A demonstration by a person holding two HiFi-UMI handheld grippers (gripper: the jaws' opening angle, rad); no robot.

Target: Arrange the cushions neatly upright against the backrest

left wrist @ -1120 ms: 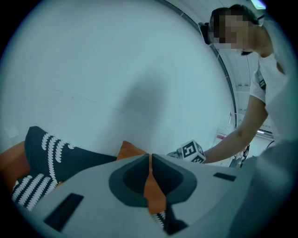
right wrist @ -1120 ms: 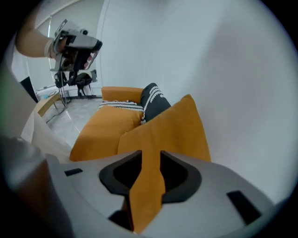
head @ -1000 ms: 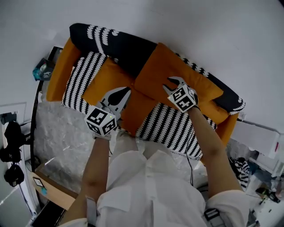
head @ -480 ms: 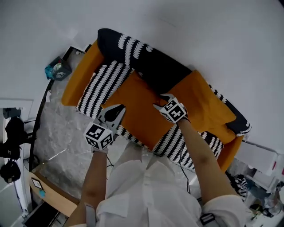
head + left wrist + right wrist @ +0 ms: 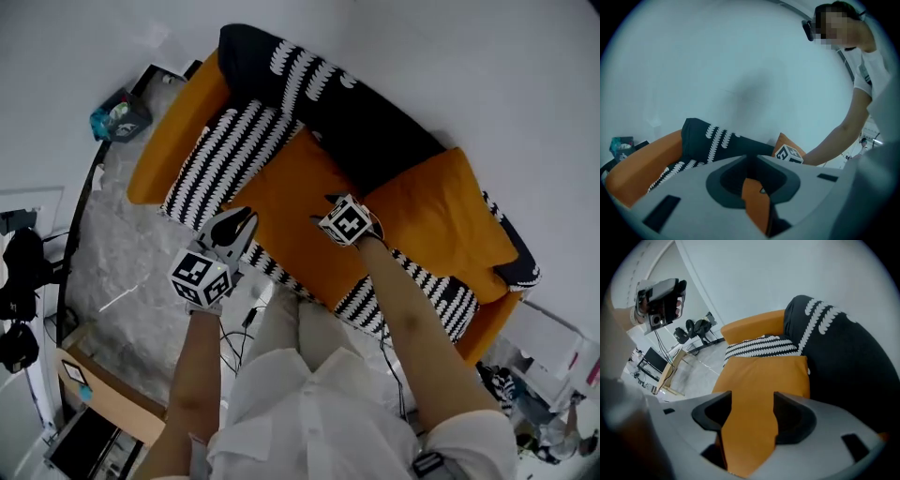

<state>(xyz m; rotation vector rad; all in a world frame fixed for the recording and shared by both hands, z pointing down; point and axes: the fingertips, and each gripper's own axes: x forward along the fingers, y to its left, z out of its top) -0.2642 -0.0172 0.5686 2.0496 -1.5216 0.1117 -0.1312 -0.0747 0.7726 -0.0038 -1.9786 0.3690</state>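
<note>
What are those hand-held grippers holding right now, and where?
Right hand-held gripper: nothing; jaws just opening, cushion between, untouched. Left hand-held gripper: cannot tell.

My fingers (image 5: 797,420) are smooth, matt grey plastic. The square orange cloth cushion (image 5: 291,211) and black-and-white patterned fabric sofa (image 5: 375,141) look matt.

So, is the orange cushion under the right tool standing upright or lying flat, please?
Lying flat: the orange cushion spreads across the striped seat beside the dark backrest, not propped against it.
</note>
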